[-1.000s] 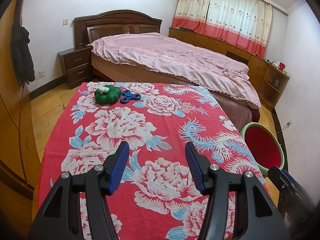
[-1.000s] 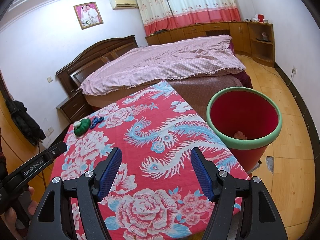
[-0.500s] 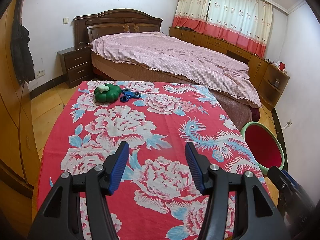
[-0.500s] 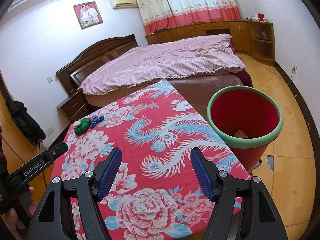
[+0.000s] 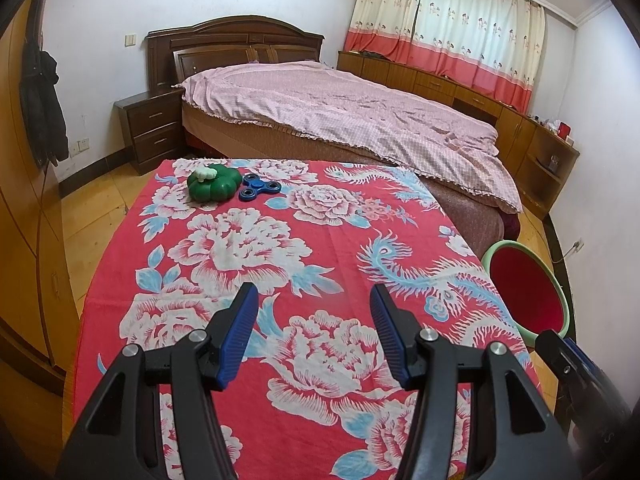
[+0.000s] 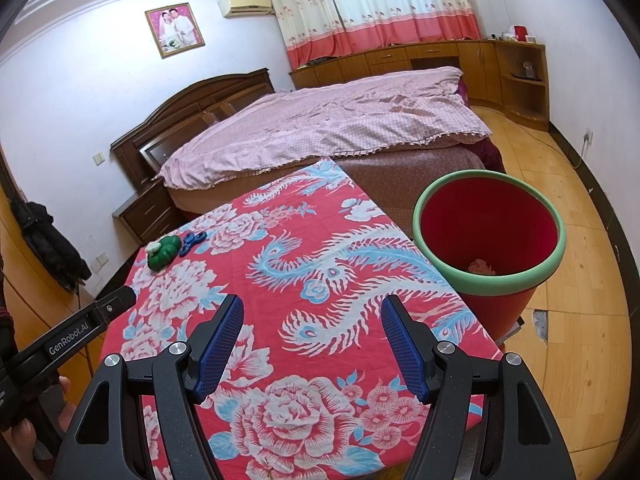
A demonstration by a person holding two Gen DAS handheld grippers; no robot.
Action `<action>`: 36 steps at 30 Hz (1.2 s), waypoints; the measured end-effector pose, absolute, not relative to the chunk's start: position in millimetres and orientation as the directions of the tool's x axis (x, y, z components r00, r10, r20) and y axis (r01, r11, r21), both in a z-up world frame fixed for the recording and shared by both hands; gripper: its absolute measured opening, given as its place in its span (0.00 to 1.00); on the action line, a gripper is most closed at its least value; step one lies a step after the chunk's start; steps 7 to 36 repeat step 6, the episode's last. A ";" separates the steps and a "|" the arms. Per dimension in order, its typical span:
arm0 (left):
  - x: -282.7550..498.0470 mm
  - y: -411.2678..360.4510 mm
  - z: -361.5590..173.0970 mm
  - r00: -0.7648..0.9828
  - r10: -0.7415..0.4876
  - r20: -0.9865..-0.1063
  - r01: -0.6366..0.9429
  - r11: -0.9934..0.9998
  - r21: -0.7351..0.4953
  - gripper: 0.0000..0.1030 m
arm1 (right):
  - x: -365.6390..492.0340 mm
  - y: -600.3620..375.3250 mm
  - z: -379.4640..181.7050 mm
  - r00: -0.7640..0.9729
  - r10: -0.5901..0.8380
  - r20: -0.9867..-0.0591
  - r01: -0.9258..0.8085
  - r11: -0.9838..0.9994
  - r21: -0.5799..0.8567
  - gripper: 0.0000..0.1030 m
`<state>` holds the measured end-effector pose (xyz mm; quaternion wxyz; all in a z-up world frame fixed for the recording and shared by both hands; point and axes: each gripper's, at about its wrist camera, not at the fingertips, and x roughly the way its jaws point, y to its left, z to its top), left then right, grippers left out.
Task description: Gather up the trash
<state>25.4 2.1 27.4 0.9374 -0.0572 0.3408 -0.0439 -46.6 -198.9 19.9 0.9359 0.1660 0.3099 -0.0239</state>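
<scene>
Two tools hung empty over the near edge of the surface (image 5: 328, 240), and across the last second nothing about them had changed: same place, same tilt, same gap. The left tool (image 5: 314, 334) had its jaws partly apart with only flowered cloth showing between them. The right tool (image 6: 312, 346) stood a little wider, also gripping nothing.

On the cloth, no loose trash showed. Only a green pumpkin-shaped toy (image 5: 214, 186) and a blue spinner (image 5: 259, 191) lay there, touching or nearly so, far off at about 11 o'clock from the left tool. The bin (image 6: 490, 240), red with a pale green rim, stood on the floor just beside the surface's right edge, at about 2 o'clock from the right tool. A small pinkish scrap (image 6: 480, 267) lay at its bottom.

That stillness, with the scrap already binned, suggested the collecting was finished, or paused before any reach for those two far items.
</scene>
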 end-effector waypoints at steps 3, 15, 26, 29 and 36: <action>25.3 2.1 27.3 0.764 -0.121 -0.634 0.043 0.990 -0.137 0.56 | -46.8 -199.6 18.6 0.806 0.055 -0.589 0.151 0.944 0.294 0.71; 22.3 1.0 26.4 0.761 -0.119 -0.638 0.042 0.990 -0.134 0.56 | -46.5 -200.7 16.6 0.805 0.050 -0.591 0.156 0.944 0.292 0.71; 22.3 1.0 26.4 0.761 -0.119 -0.638 0.042 0.990 -0.134 0.56 | -46.5 -200.7 16.6 0.805 0.050 -0.591 0.156 0.944 0.292 0.71; 22.3 1.0 26.4 0.761 -0.119 -0.638 0.042 0.990 -0.134 0.56 | -46.5 -200.7 16.6 0.805 0.050 -0.591 0.156 0.944 0.292 0.71; 22.3 1.0 26.4 0.761 -0.119 -0.638 0.042 0.990 -0.134 0.56 | -46.5 -200.7 16.6 0.805 0.050 -0.591 0.156 0.944 0.292 0.71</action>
